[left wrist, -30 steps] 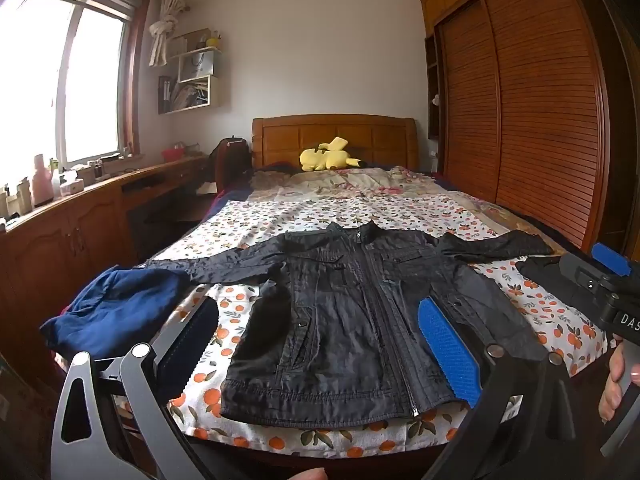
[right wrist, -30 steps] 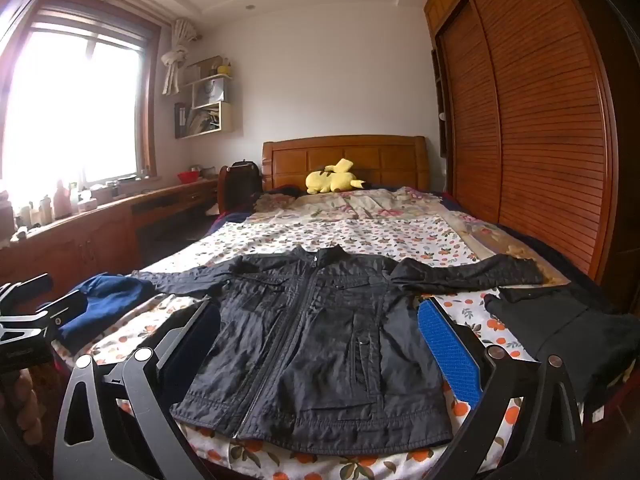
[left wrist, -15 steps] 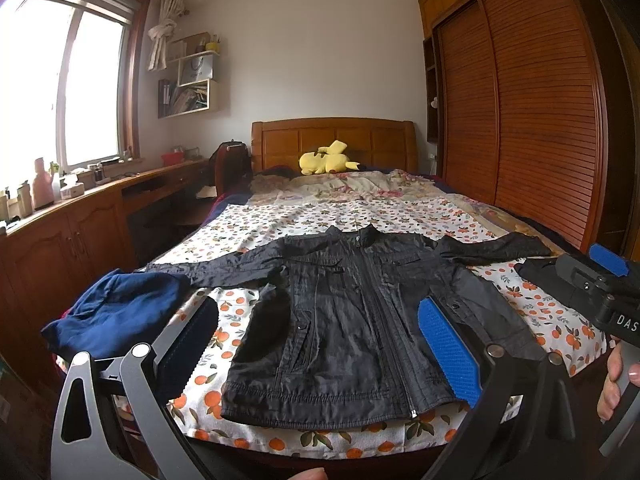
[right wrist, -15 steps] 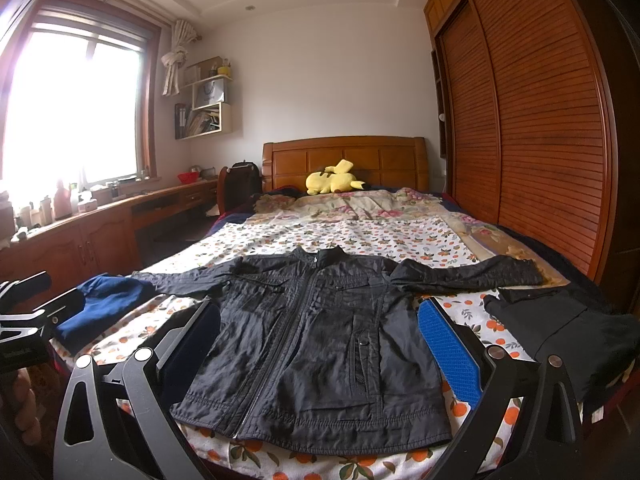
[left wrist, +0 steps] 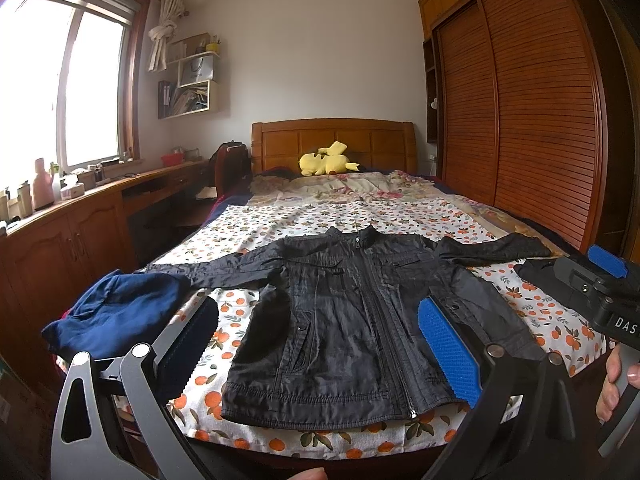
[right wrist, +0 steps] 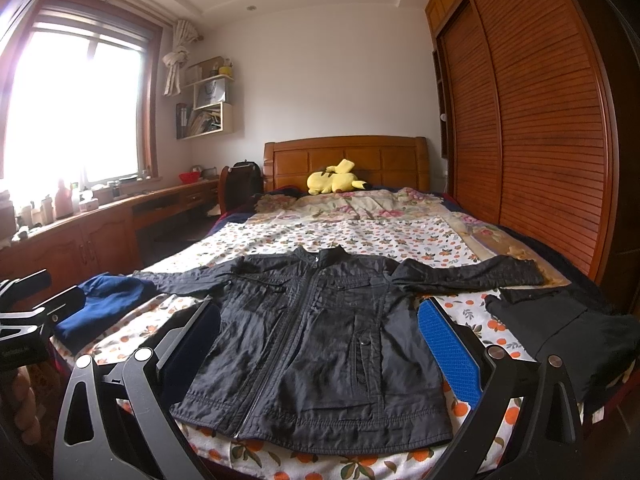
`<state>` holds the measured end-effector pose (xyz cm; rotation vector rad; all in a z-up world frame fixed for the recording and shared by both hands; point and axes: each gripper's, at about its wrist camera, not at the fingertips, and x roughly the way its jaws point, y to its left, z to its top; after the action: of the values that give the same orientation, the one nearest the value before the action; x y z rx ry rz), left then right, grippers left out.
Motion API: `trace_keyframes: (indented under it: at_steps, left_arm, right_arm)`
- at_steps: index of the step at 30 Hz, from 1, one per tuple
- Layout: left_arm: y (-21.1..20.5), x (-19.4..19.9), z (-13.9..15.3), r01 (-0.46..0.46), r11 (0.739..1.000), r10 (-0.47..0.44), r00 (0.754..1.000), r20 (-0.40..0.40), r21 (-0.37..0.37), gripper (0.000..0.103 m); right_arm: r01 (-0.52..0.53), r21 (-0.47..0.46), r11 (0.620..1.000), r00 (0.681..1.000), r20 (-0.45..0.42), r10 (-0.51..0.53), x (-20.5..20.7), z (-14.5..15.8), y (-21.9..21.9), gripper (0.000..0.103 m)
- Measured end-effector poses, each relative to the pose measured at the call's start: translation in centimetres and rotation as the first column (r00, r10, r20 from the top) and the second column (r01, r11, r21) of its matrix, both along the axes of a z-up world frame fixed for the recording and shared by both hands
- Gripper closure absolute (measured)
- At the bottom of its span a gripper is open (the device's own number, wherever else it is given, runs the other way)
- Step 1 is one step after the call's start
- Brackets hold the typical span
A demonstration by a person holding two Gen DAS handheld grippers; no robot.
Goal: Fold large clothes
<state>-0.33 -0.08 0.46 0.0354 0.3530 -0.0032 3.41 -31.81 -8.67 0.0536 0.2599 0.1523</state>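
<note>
Hand-held gripper (left wrist: 320, 344) gapes above flat jacket (left wrist: 352, 320).

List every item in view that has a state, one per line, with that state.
Black jacket: spread flat on the bed, zipped shut, sleeves out, unfolded.
Blue garment: bunched at the bed's left edge.
Dark garment: crumpled at the right edge.
Wardrobe doors: shut.
Left gripper: open, empty.
Right gripper: open, empty.

Daylight from the left, overexposed at the glass

We see the window (right wrist: 76, 108) blown white with hazy glare; the wardrobe (right wrist: 532, 128) bows from fisheye distortion, corners darken, focus stays sharp.
</note>
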Motion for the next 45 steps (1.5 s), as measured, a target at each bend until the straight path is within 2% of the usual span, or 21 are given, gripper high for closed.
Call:
trace_keyframes:
  at_steps: [18, 19, 45]
  left_arm:
    - [-0.1, -0.2, 0.8, -0.003, 1.000, 0.003, 1.000, -0.002, 0.002, 0.002]
    - [0.2, 0.1, 0.1, -0.004, 1.000, 0.004, 1.000, -0.004, 0.000, 0.002]
    - [0.4, 0.2, -0.3, 0.000, 1.000, 0.000, 1.000, 0.003, -0.001, 0.002]
  right_arm:
    - [0.000, 0.000, 1.000, 1.000, 0.000, 0.000, 0.0, 0.0, 0.1, 0.007]
    - [0.001, -0.001, 1.000, 1.000, 0.000, -0.001, 0.0, 0.0, 0.2, 0.007]
    - [0.000, -0.002, 1.000, 1.000, -0.001, 0.000, 0.1, -0.1, 0.2, 0.007]
